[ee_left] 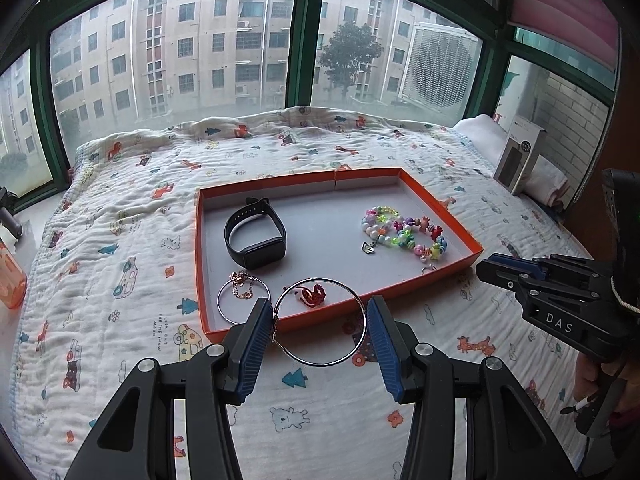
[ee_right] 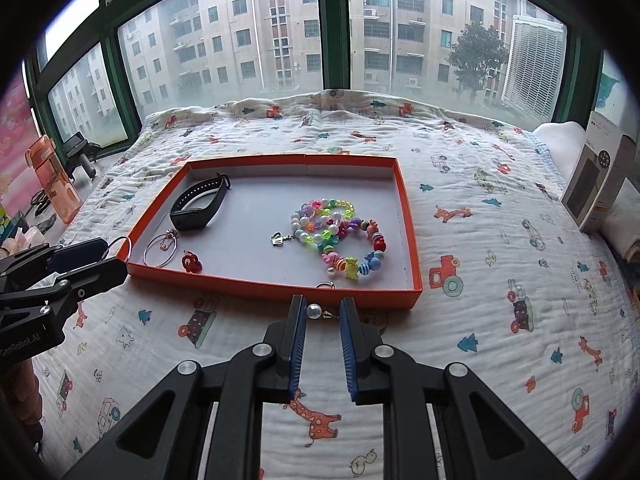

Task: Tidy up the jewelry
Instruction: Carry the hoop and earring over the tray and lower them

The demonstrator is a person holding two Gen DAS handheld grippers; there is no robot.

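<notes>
My left gripper (ee_left: 320,312) is shut on a large silver hoop earring (ee_left: 322,365), which spans the gap between its blue pads just above the quilt, at the near edge of the orange tray (ee_left: 340,178). My right gripper (ee_right: 323,308) is shut on a pearl earring (ee_right: 313,311), held in front of the tray (ee_right: 248,280). In the tray lie a black smart band (ee_left: 256,236), colourful bead bracelets (ee_left: 404,232), a second hoop (ee_left: 242,298) with a rose-gold chain, a red ornament (ee_left: 312,294) and a small silver ring (ee_right: 325,285).
A white quilt (ee_right: 480,240) printed with cartoon animals and cars covers the surface below a green-framed window. An orange bottle (ee_right: 52,176) stands at the left edge. At the right, a grey-and-white box (ee_right: 598,176) leans on folded white cloth (ee_left: 488,132).
</notes>
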